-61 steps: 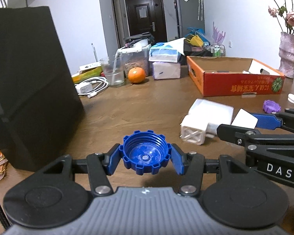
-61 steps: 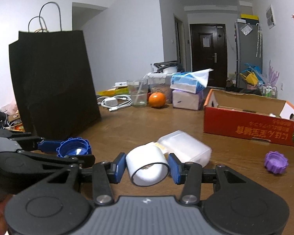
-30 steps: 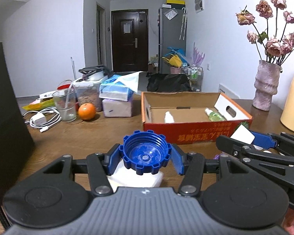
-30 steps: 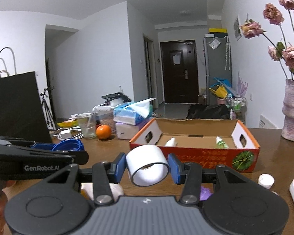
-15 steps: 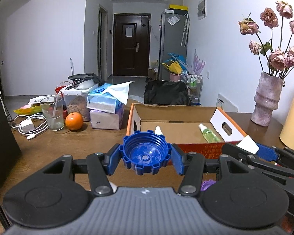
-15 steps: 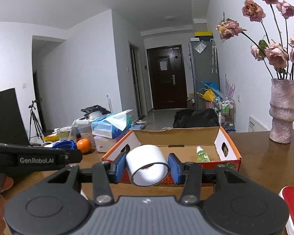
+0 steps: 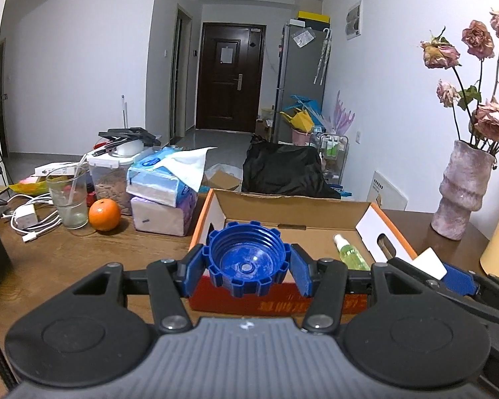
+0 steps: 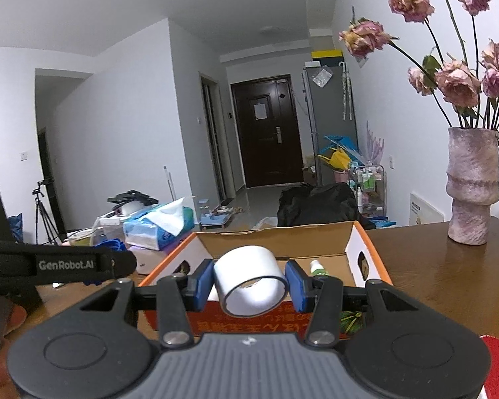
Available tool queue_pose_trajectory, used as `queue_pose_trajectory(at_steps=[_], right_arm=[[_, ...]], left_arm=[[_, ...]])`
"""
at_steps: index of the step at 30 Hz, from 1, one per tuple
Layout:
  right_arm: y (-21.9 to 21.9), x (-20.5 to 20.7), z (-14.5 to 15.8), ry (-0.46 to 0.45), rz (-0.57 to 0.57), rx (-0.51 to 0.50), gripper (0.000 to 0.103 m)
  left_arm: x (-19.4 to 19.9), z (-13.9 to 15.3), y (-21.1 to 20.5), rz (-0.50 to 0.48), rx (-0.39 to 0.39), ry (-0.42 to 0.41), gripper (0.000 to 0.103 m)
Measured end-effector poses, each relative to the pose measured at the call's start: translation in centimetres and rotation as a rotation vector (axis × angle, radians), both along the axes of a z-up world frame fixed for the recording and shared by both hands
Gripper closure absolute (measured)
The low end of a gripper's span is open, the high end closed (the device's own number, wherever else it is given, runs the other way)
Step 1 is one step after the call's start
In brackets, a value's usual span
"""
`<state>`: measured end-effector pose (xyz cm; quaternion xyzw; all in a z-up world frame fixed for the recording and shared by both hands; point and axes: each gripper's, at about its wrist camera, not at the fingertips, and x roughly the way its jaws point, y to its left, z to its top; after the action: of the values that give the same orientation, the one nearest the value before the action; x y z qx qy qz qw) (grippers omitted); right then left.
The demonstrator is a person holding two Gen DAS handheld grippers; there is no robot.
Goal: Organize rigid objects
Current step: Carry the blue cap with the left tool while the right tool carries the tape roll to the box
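My left gripper (image 7: 247, 267) is shut on a blue ribbed screw cap (image 7: 248, 259), held with its hollow side facing the camera, just in front of the near wall of an orange cardboard box (image 7: 329, 302). A small green spray bottle (image 7: 349, 252) lies inside the box. In the right wrist view my right gripper (image 8: 249, 282) is shut on a white tape roll (image 8: 249, 277), held over the same box's (image 8: 366, 242) near edge. The right gripper also shows at the right of the left wrist view, and the left gripper (image 8: 60, 262) at the left of the right wrist view.
On the wooden table (image 7: 66, 259) stand an orange (image 7: 104, 214), a glass with a straw (image 7: 68, 199), stacked tissue packs (image 7: 164, 196) and white charger cables (image 7: 30, 219). A pink vase of dried roses (image 8: 472, 193) stands at the right. A red object (image 8: 497, 362) lies at the near right.
Both grippers have moved towards the orange box with their loads; the box now looms larger and the black paper bag has slid out at the left. Grips unchanged.
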<state>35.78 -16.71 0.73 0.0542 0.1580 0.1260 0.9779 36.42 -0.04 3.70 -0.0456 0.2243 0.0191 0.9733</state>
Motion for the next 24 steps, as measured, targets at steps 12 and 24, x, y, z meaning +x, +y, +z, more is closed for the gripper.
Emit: queue_pose_trajectory(at_steps=[12, 24], right_arm=[[-0.9, 4.2, -0.4, 0.005, -0.041, -0.003, 0.057], [-0.9, 8.4, -1.4, 0.037, -0.059, -0.005, 0.057]], left_arm=[[5.0, -0.8, -1.1, 0.009, -0.004, 0.020, 0.048], [10.0, -2.1, -1.6, 0.026, 0.003, 0.060, 0.048]])
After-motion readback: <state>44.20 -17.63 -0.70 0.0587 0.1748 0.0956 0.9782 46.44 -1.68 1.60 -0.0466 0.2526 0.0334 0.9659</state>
